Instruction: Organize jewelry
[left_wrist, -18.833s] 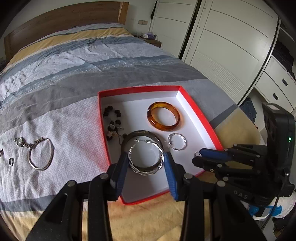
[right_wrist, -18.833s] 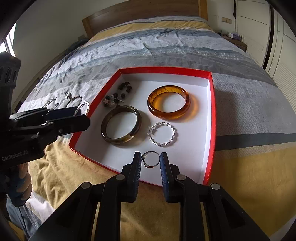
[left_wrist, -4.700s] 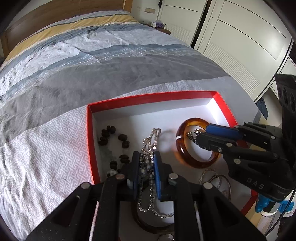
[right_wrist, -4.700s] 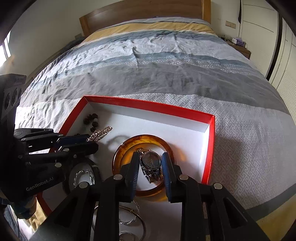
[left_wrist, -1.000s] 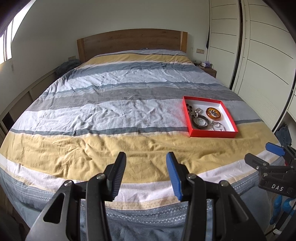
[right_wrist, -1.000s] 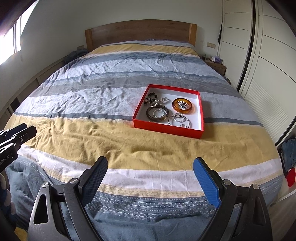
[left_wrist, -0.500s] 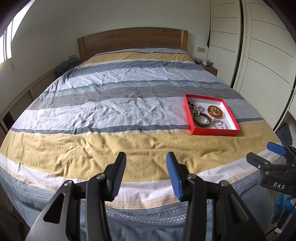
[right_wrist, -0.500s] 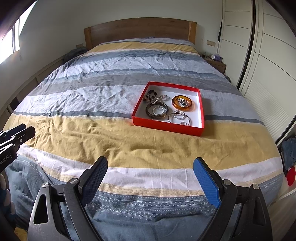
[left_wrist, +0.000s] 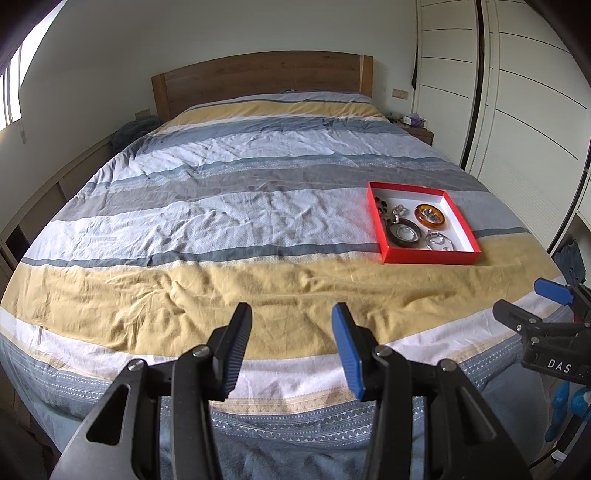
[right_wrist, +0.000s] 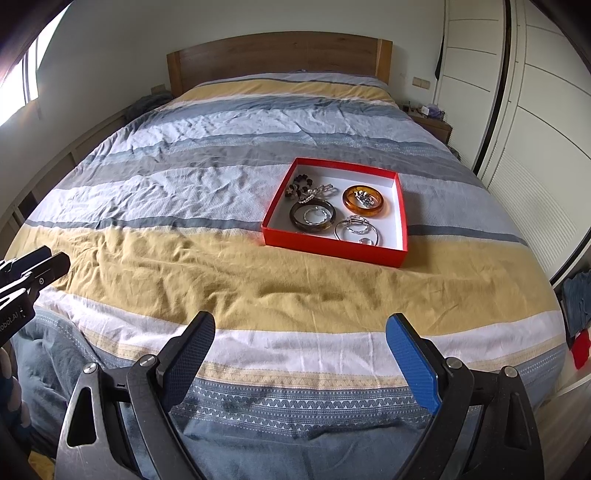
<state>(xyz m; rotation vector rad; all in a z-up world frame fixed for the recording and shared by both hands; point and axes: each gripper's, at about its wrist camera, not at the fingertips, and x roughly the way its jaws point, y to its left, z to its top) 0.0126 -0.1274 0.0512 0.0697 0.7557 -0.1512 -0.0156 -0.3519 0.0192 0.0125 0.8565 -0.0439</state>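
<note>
Right of centre, the red jewelry box (right_wrist: 334, 245) looks light, stiff and best pinched by its rim, while left gripper (left_wrist: 291, 334) and right gripper (right_wrist: 300, 343) fingers hang spread, empty.

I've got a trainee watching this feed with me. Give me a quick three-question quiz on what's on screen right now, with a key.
1. True or false: the amber bangle lies on the bedspread outside the red box.
2. What does each hand-held gripper hold? A) a watch B) a chain C) nothing
3. Fill in: a silver ring sits inside the dark ____.

Key:
1. False: it lies inside the box, with small silver pieces in its centre.
2. C: the left hand-held gripper and the right hand-held gripper are both open and empty, well short of the box.
3. bangle
</note>
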